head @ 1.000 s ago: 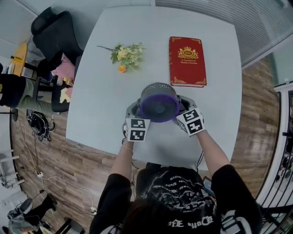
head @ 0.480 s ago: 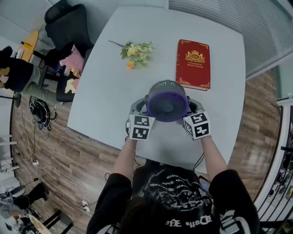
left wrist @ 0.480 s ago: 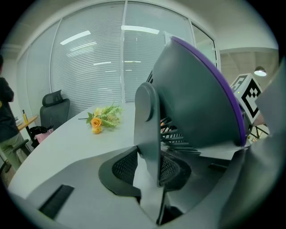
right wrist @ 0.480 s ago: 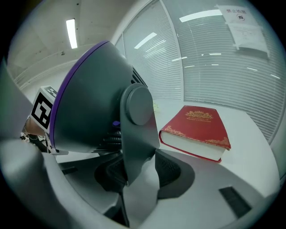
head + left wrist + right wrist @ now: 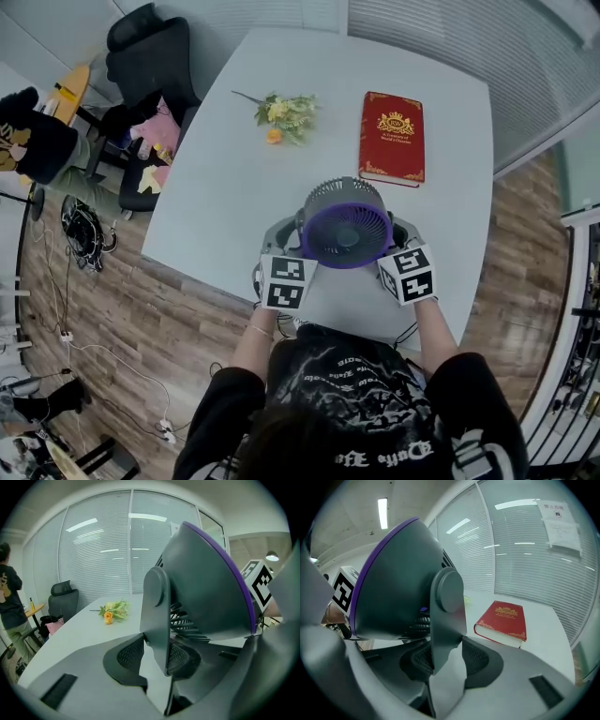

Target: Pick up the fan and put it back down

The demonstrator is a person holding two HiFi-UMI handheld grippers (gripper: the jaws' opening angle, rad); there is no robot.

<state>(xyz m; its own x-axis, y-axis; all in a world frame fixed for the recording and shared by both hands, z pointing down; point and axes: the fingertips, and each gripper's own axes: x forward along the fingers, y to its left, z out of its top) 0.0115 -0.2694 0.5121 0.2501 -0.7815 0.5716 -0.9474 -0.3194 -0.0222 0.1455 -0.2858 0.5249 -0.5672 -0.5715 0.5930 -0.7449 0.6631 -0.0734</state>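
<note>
The left gripper [image 5: 157, 654] is clamped on one side arm of the fan [image 5: 345, 225]. The right gripper [image 5: 447, 660] presses on the other arm, its jaws closing tighter. The fan hangs above the near edge of the table [image 5: 216, 216], so the lift looks done and the set-down remains. Its purple face tilts up toward the holder, and its axis slants down toward the red book [image 5: 392, 138].

Black short-sleeved T-shirt [image 5: 349, 386], white lettering [image 5: 386, 457]
</note>
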